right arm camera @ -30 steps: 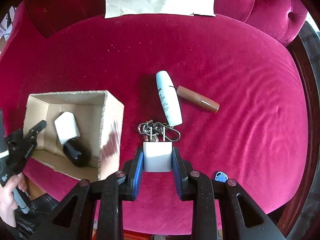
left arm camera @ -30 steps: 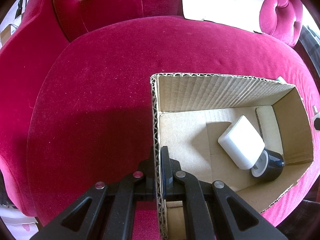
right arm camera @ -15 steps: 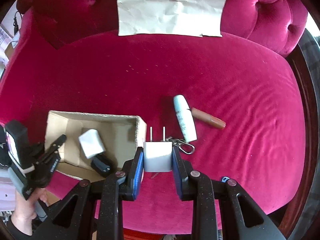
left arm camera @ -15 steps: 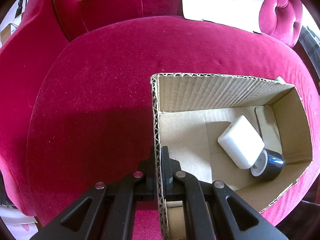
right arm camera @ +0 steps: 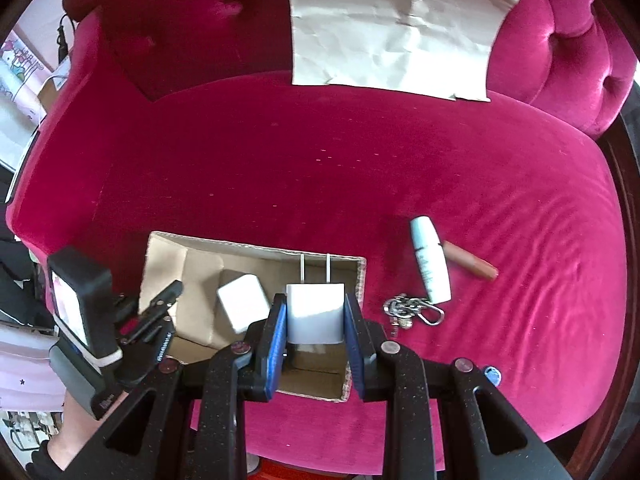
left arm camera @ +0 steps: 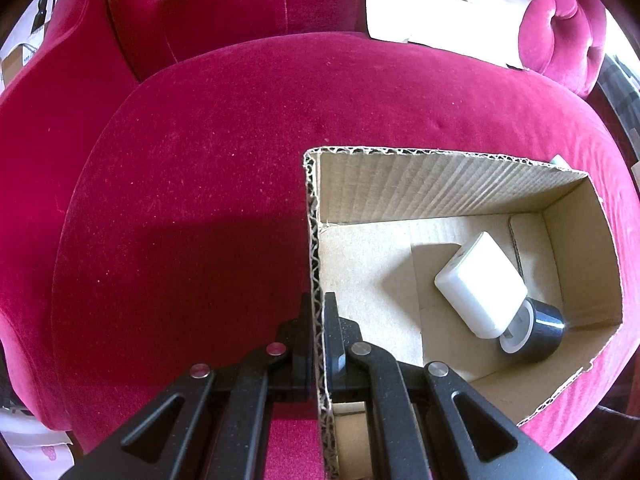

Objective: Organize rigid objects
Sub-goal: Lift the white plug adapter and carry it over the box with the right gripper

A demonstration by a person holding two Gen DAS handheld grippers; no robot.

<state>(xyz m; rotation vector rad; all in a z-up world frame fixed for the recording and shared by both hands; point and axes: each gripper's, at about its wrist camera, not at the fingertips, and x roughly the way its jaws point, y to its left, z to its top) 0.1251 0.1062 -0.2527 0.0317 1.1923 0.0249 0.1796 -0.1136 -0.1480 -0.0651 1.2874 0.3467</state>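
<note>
Pink velvet sofa seat (right arm camera: pixel 360 184) carries a cardboard box (left arm camera: pixel 440 184), its wall clamped by the left gripper (left arm camera: pixel 319 316), with 2 items inside, the right gripper (right arm camera: pixel 316 316) clenching a white charger (right arm camera: pixel 316 312) above it, and 3 items left near the seat's right edge.

No legible text in either view. Small white lettering on the left gripper (right arm camera: pixel 160 312) body, beside the cardboard box (right arm camera: pixel 256 249), is too blurred to read.
</note>
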